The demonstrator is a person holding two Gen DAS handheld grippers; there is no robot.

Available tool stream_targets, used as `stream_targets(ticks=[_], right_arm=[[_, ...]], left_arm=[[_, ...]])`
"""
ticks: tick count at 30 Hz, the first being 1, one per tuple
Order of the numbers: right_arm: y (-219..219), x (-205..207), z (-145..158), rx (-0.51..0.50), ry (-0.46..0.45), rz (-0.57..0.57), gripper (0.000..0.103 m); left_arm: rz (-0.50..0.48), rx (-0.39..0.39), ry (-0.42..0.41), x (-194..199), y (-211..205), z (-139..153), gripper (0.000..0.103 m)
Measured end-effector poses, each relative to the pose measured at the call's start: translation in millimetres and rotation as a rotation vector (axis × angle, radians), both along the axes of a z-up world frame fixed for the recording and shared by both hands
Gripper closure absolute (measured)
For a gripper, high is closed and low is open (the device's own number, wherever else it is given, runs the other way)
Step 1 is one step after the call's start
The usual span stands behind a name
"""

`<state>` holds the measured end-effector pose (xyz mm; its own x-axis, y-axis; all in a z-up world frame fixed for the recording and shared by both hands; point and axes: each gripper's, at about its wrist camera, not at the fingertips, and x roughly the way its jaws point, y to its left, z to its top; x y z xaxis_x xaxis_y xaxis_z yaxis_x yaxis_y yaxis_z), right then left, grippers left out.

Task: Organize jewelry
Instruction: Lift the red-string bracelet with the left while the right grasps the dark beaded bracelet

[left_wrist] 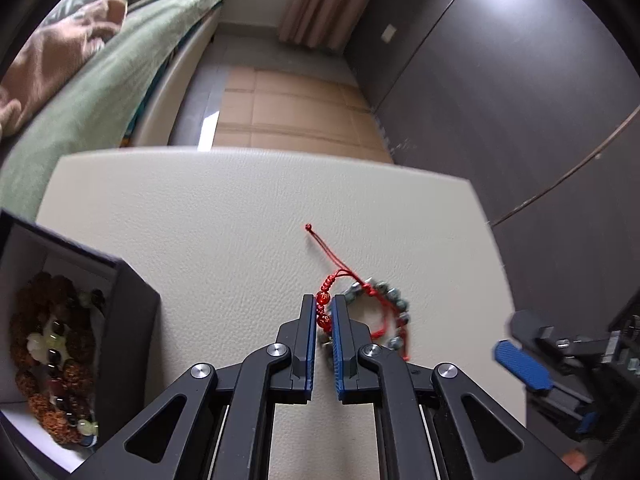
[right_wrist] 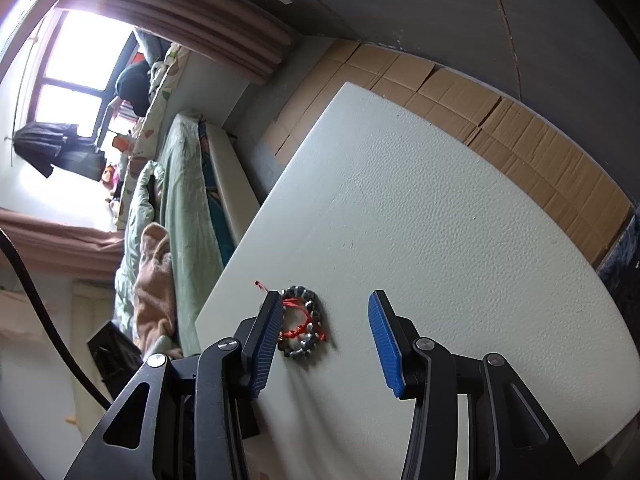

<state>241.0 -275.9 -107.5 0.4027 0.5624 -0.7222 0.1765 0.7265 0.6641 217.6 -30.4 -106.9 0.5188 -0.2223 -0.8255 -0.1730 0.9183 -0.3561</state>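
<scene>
A bracelet of grey-green beads on red cord point(left_wrist: 386, 312) lies on the cream tabletop point(left_wrist: 220, 216), with a red cord tail running up and left. My left gripper point(left_wrist: 323, 304) is nearly shut around the bracelet's red beads point(left_wrist: 323, 299). The bracelet also shows in the right wrist view point(right_wrist: 306, 330). My right gripper point(right_wrist: 324, 300) is open and empty, its left finger beside the bracelet; it also appears in the left wrist view point(left_wrist: 520, 364) at the right edge. A dark box point(left_wrist: 80, 320) at the left holds several bead bracelets point(left_wrist: 52, 356).
The tabletop point(right_wrist: 420, 220) ends at its far edge over a cardboard-covered floor point(left_wrist: 288, 116). A bed with green bedding point(left_wrist: 80, 92) stands to the left. A dark wall point(left_wrist: 520, 100) runs along the right.
</scene>
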Motion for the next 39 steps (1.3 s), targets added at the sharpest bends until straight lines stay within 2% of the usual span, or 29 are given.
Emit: stream_targets(ticks=[5,10,18,29,31,34,39], right_arm=[[11.2,1.6,2.2,-0.038,-0.021,0.038,0.057],[25.2,4.3,-0.7,-0.084,-0.037,0.084,0.058],[55.8,7.4,-6.1,-0.202,-0.065,0.162,0.065],[98.1,6.6,-12.3,-0.464,-0.145,0.243,0.068],[106.3,3.3,-11.0,-0.521,-0.168,0.266,0.072],[106.0,-0.7,-11.6,-0.520,-0.168,0.263,0.090],[100.2,-9.1,-11.5,-0.490,-0.168,0.251,0.091]], left_arm=[[-0.019,-0.030,-0.082,-13.7,4.7,27.1,0.096],[0.002,-0.049,-0.134,-26.5,20.0,46.0,0.096],[0.050,-0.072,-0.172,-38.8,49.5,60.3,0.096],[0.095,-0.066,-0.192,-54.6,80.8,69.7,0.096],[0.099,-0.058,-0.195,-57.4,83.6,70.8,0.096],[0.104,-0.047,-0.199,-61.8,85.6,72.6,0.096],[0.110,-0.042,-0.206,-69.8,91.1,75.9,0.096]])
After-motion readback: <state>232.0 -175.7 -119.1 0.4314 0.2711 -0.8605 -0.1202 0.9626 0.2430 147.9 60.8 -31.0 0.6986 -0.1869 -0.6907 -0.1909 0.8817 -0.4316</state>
